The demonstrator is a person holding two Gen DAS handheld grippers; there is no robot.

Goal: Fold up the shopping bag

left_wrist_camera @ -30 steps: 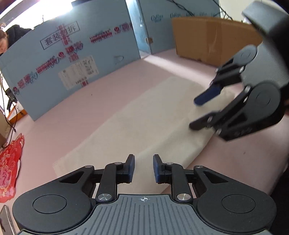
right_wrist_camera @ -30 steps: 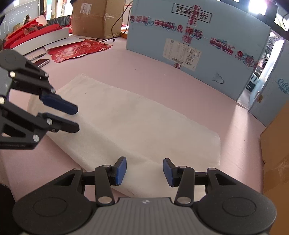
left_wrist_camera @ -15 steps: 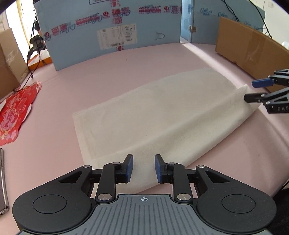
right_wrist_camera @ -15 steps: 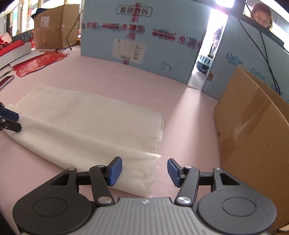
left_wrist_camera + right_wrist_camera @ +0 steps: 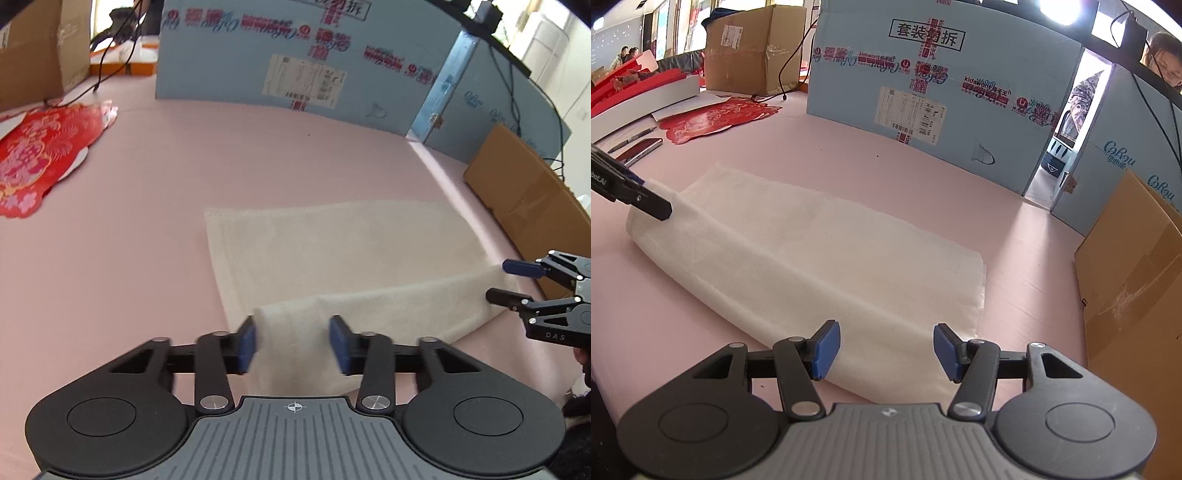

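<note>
The white shopping bag [image 5: 351,254] lies flat on the pink table [image 5: 155,206], folded lengthwise, with the near fold edge raised. My left gripper [image 5: 293,345] is open, its blue pads on either side of the bag's near left corner. My right gripper [image 5: 886,349] is open over the bag's [image 5: 812,243] near right corner. The right gripper also shows at the right edge of the left wrist view [image 5: 506,280], open at the bag's end. The left gripper shows at the left edge of the right wrist view [image 5: 646,195].
Blue printed panels [image 5: 295,62] stand along the table's back. A brown cardboard sheet [image 5: 532,199] stands at the right. A red paper cutting [image 5: 37,155] lies at the left. A phone [image 5: 642,149] and a pen lie at the far left.
Both grippers have swung apart to opposite ends of the bag. The left gripper's jaws have opened wider around the near corner. The near edge now stands raised in a fold.
</note>
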